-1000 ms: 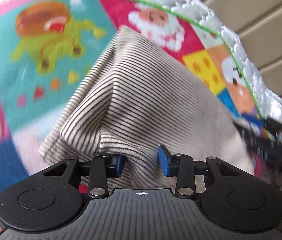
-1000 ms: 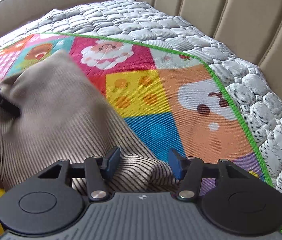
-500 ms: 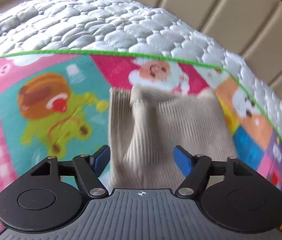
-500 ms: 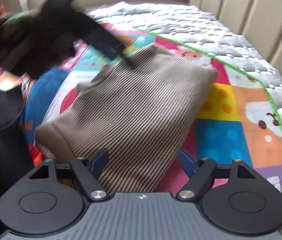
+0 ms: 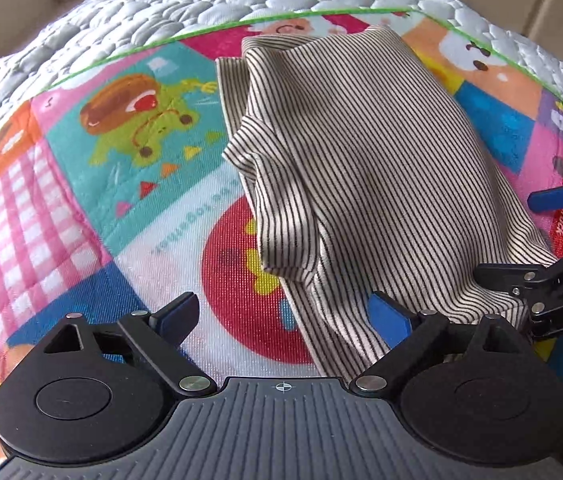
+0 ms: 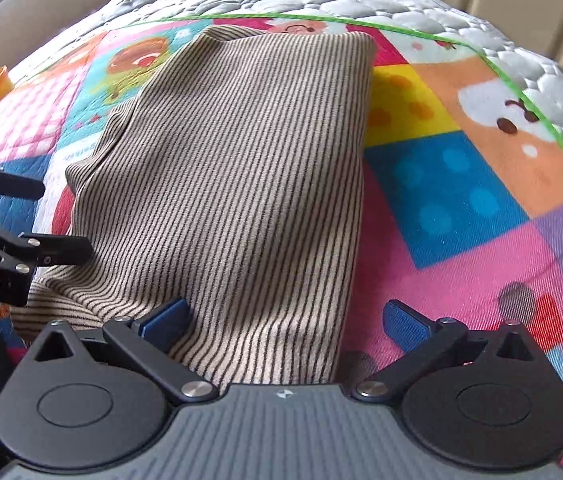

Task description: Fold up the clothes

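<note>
The left gripper hangs with its blue-padded jaws spread wide and empty, low over the near left edge of the striped garment; its right pad lies just above the cloth. The right gripper is likewise wide apart, holding nothing, its left pad over the garment's near right corner. The beige, dark-striped garment lies folded into a rough rectangle, with a rumpled flap along its left side, on a colourful cartoon play mat spread over a white quilted mattress.

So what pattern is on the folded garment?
Thin dark stripes on beige for the garment, clearest in the right wrist view.
</note>
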The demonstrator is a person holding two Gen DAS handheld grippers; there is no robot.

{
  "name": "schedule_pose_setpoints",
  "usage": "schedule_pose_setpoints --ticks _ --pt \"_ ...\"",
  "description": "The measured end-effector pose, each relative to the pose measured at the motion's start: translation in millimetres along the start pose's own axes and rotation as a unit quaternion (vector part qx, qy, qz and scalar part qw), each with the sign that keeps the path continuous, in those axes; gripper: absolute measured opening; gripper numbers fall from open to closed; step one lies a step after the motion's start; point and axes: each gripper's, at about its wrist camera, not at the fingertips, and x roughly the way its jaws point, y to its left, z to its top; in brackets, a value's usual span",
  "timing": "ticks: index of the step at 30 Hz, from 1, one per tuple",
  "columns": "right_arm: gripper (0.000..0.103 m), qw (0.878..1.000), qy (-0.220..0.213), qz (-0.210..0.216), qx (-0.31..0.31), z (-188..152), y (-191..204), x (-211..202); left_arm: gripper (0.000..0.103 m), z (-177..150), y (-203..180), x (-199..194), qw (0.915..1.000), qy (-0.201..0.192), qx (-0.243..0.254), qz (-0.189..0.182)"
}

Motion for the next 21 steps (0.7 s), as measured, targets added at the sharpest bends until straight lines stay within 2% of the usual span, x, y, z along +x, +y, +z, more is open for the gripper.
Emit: schedule_pose_setpoints --ticks 3,7,10,19,20,21 --pt "0.103 1.000 -0.017 -0.007 0.015 -6.9 2.8 -1.3 0.096 -2.5 -0.8 1.5 1.0000 -0.007 0.005 0.001" --pt "0.103 0.998 -0.013 0.015 0.062 -5.3 -6.4 3.0 0.101 -4.5 -3.2 4.8 0.9996 -0.013 0.025 0.006" --pt "0.103 0.997 -0.007 0.022 0.075 -2.8 -9.7 4.9 0.102 -4.0 -1.5 5.6 0.9997 -0.007 0.024 0.000" --pt "0.103 0.998 -0.006 0.018 0.062 -5.0 -5.2 5.2 0.102 -3.6 3.4 7.5 0.9996 0.009 0.016 -0.020" --pt "0.103 0.998 -0.011 0.014 0.052 -5.7 -2.6 3.0 0.102 -3.2 3.7 7.2 0.9996 0.008 0.017 -0.021" --pt "0.103 1.000 -0.021 0.006 0.017 -5.9 5.3 -5.2 0.102 -2.7 4.0 7.0 0.9996 0.007 0.017 -0.022"
